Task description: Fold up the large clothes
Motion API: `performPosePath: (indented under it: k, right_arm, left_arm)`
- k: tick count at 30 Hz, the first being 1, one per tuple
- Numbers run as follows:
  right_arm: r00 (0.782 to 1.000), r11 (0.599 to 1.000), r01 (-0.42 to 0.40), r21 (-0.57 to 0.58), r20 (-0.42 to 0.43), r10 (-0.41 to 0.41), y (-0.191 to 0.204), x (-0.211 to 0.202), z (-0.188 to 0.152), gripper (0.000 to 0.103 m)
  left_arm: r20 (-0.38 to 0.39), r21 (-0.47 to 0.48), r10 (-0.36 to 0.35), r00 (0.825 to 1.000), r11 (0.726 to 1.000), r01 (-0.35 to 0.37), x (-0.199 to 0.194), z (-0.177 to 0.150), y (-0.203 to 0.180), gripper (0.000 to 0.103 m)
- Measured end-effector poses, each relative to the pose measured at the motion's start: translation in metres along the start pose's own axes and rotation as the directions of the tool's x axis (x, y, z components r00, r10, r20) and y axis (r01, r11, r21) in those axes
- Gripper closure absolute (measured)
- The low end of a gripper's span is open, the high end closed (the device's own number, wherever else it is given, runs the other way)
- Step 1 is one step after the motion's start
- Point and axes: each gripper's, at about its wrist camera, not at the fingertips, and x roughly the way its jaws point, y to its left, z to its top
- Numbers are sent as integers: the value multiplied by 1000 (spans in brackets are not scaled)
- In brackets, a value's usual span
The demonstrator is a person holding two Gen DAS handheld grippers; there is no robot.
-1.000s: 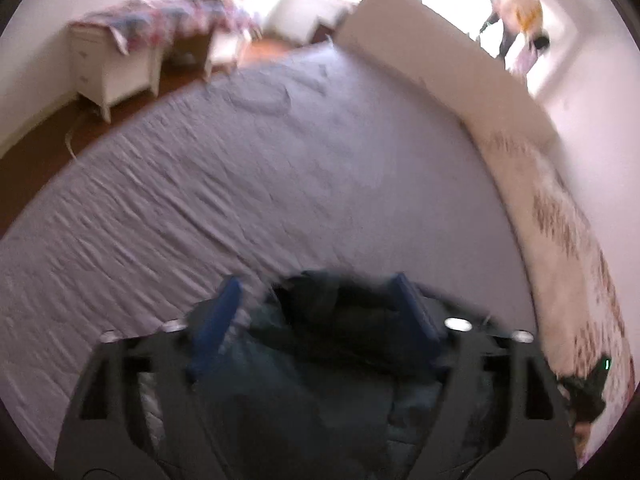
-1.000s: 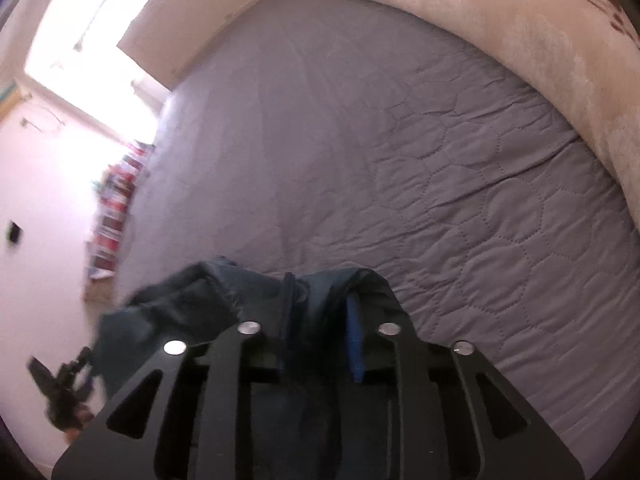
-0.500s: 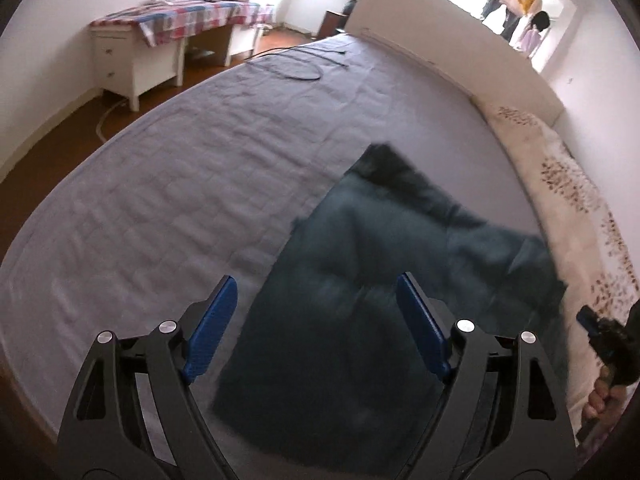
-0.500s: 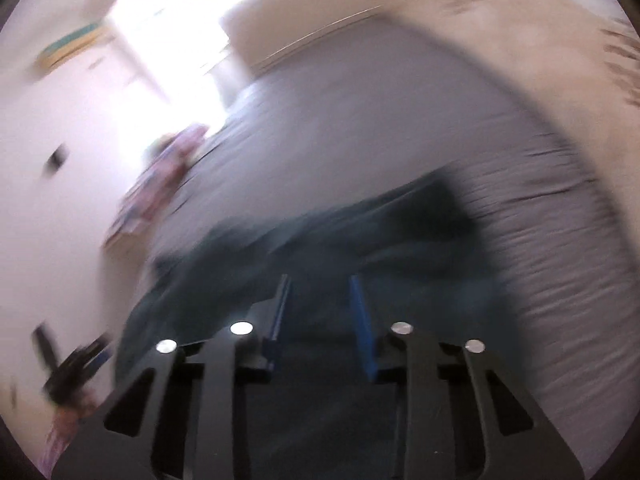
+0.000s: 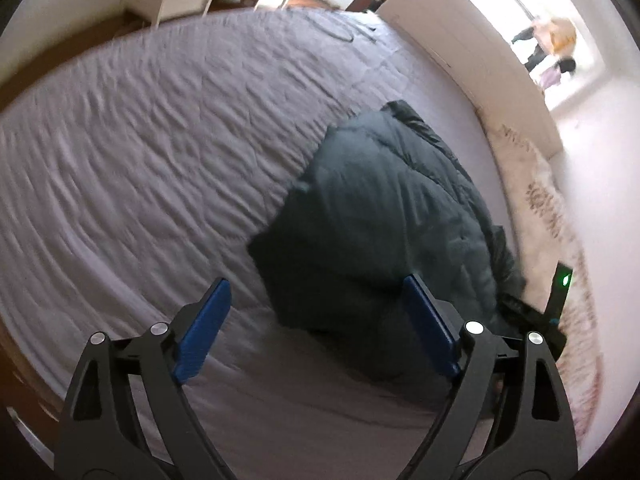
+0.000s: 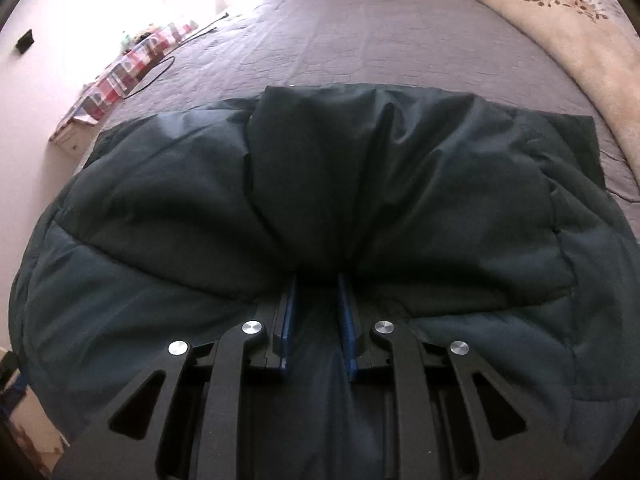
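right gripper [image 6: 316, 304] closing on a fold of dark green padded jacket [image 6: 320, 184] spread on the grey bed [image 5: 160, 152]; left gripper [image 5: 316, 320] opening, empty, likely needing the near hem next.

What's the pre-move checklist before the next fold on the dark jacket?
1. Dark padded jacket lying on the grey quilted bedspread: ok.
2. Right gripper on the jacket: jaws closing, fabric bunched between the pads; firm pinch: cannot tell.
3. Left gripper free: ok, jaws opening wide, nothing between them.
4. Jacket laid flat: not ok, puffed and creased in the middle.
5. Bedspread beyond the jacket free for the fold: ok.
6. Black cable at the far edge, apart from the jacket: ok.
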Motion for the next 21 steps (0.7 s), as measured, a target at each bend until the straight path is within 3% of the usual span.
performPosePath:
  k: [4, 5, 6, 7, 9, 12, 14, 17, 18, 20, 21]
  right_arm:
    - [996, 997, -70, 41, 57, 67, -8, -29, -9, 78]
    - [989, 993, -106, 56, 106, 99, -16, -52, -20, 66]
    - [983, 990, -125, 69, 144, 115, -26, -67, -31, 45]
    - [975, 986, -139, 87, 184, 121, -35, -84, -44, 32]
    - [966, 980, -145, 134, 235, 110, -61, -116, -82, 32]
    - [977, 961, -121, 249, 200, 71, -105, -137, -139, 32]
    - [984, 919, -119, 376, 165, 60, -139, -140, -177, 28]
    - [983, 842, -169, 512, 144, 110, -173, -130, -197, 28]
    - [979, 823, -199, 532, 153, 138, -176, -127, -200, 27]
    - [963, 780, -267, 566, 179, 200, -183, -115, -195, 24]
    - [964, 771, -264, 579, 179, 196, -184, -110, -192, 21]
  left_arm:
    - [-49, -80, -59, 997, 995, 55, 17, -6, 2, 11]
    - [-50, -93, -69, 996, 994, 64, 21, -7, 2, 11]
    - [-52, -98, -70, 996, 993, 64, 24, -8, -1, 11]
    - [-54, -101, -67, 996, 993, 62, 27, -8, -2, 10]
    - [-58, -108, -59, 997, 993, 52, 35, -9, -3, 10]
    - [-60, -135, -62, 996, 989, 53, 44, -10, -5, 9]
    - [-47, -152, -66, 997, 987, 58, 49, -9, -9, 9]
    - [-30, -172, -61, 998, 984, 55, 53, -8, -16, 11]
    - [-23, -173, -59, 998, 983, 54, 52, -8, -18, 15]
    - [3, -151, -54, 999, 987, 54, 47, -7, -26, 43]
    - [6, -138, -59, 998, 989, 59, 45, -7, -29, 51]
